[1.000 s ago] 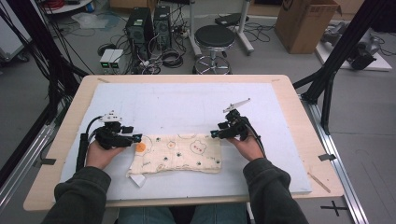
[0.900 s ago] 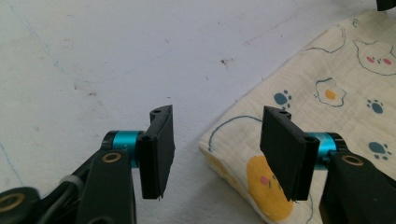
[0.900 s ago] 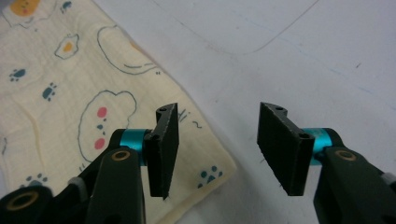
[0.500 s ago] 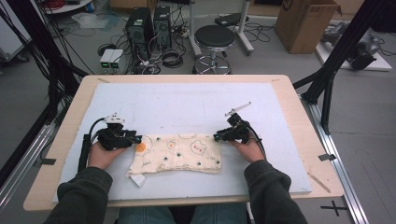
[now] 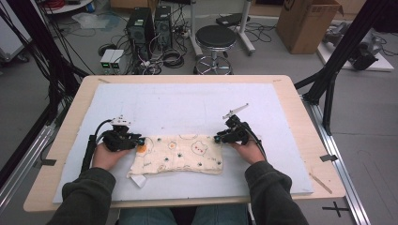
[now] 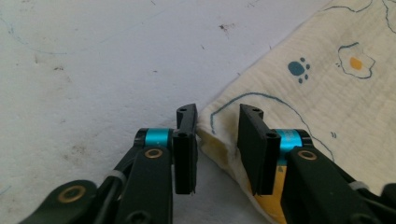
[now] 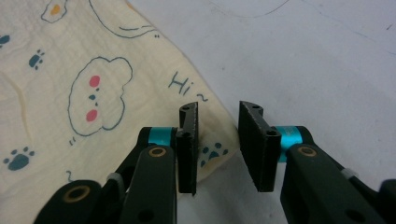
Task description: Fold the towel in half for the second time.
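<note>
A cream cloth [image 5: 178, 152] printed with bears, eggs and paws lies folded flat on the white foam board [image 5: 187, 103]. My left gripper [image 5: 140, 142] sits at its far left corner. In the left gripper view the jaws [image 6: 217, 116] straddle that corner of the cloth [image 6: 317, 84]; they have just been closing, and a gap still shows. My right gripper [image 5: 217, 138] is at the far right corner. In the right gripper view its jaws [image 7: 218, 112] have also been closing over the corner of the cloth [image 7: 70, 84], which lies by the left pad with bare board beside the right pad.
The foam board rests on a wooden table [image 5: 300, 108]. A small white tag [image 5: 137, 180] sticks out at the cloth's near left corner. Dark-sleeved forearms come in from the near edge. A stool [image 5: 215, 37] and a cardboard box [image 5: 307, 23] stand beyond the table.
Both hands have stayed at the cloth's far corners, the right gripper shifting only slightly. The cloth lies as before.
</note>
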